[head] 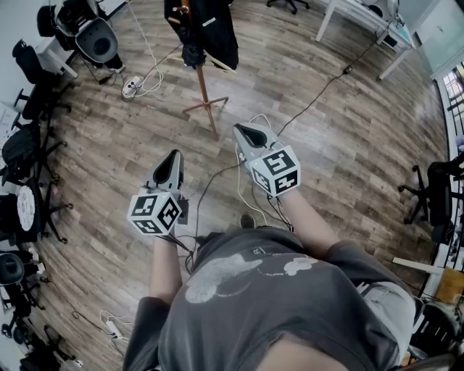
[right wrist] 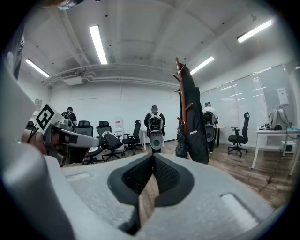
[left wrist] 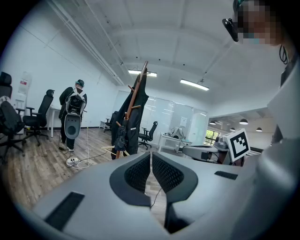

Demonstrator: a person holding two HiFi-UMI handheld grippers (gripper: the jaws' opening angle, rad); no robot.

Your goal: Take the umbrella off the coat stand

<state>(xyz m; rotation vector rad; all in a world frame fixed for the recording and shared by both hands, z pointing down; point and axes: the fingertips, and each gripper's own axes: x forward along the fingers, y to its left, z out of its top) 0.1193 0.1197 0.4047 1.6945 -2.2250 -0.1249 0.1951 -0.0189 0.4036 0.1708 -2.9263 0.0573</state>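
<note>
Nearest the head camera is the person's grey T-shirt point(head: 275, 304), with both forearms stretched forward over the wood-plank floor point(head: 348, 145). The left gripper point(head: 174, 153) is held out at the left. Its own view shows the two ribbed pads point(left wrist: 140, 173) meeting at their tips, pressed together with nothing between them. The right gripper point(head: 241, 129) reaches a little further ahead. Its jaws are likewise closed tip to tip and empty, as the right gripper view shows. Each gripper carries its marker cube at the rear, and both point slightly below level toward the stand.

Thin cables point(head: 243, 181) trail across the floor beneath and between the grippers.

Beyond them, well apart from either tool, stands the wooden coat stand point(head: 204, 83) on its splayed legs. A black coat point(head: 214, 29) hangs over its upper pegs. The umbrella point(head: 193, 54), dark and folded, hangs on the stand next to the coat, on the side facing the grippers. It appears in the left gripper view point(left wrist: 121, 133) against the coat's lower half. Neither gripper touches it.

Further back, a white power strip point(head: 132, 85) lies in a loop of white cable left of the stand. Black office chairs point(head: 29, 145) line the left wall, and white tables point(head: 362, 18) stand at the far right. A person point(left wrist: 72, 112) stands in the background.
</note>
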